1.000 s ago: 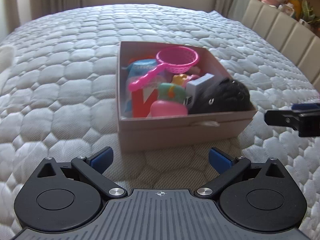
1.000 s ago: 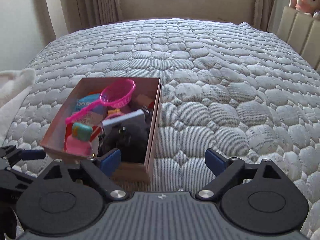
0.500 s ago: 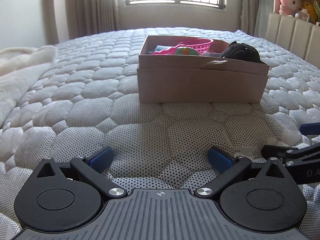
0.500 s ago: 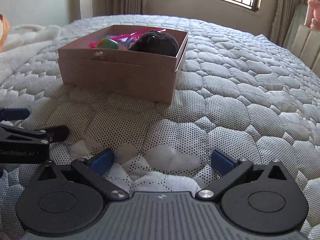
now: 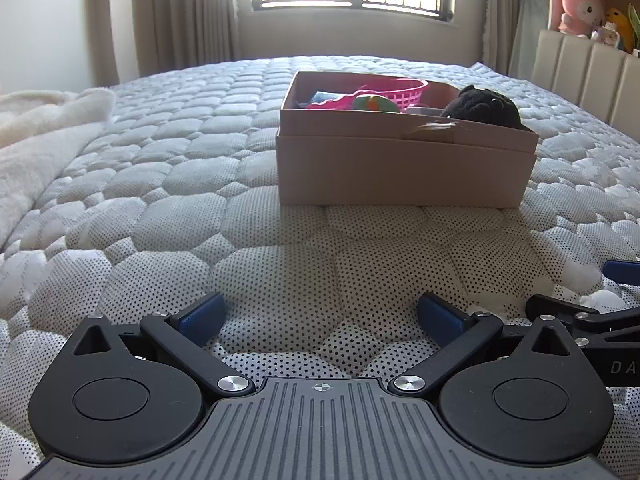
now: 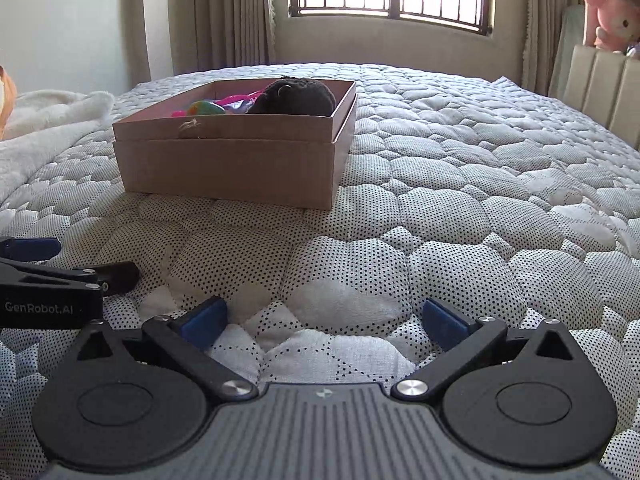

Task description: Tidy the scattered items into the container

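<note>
Ahead of your left gripper [image 5: 320, 316], in the left wrist view, the box [image 5: 404, 172] sits on the quilt [image 5: 168, 184], a little right of the centre line and well apart from the fingertips. Your left jaws stand wide apart with nothing between them, low over the quilt. Inside the box you can see a pink basket [image 5: 404, 90] toward the far side, a green-and-orange toy [image 5: 374, 103] in front of it, and a black plush [image 5: 482, 108] at the right end, rising above the rim. Your right gripper [image 5: 592, 312] shows at the right edge, just beside the left one. A white blanket [image 5: 44, 136] lies far to the left. From the right wrist view, your right gripper [image 6: 324, 318] is likewise spread, holding nothing, close above the quilt [image 6: 460, 184]. The box [image 6: 236, 164] lies ahead and to the left, well apart, with the black plush [image 6: 298, 96] at its near right corner and the green toy [image 6: 206, 108] left of it. Your left gripper [image 6: 60, 276] shows at the left edge.
</note>
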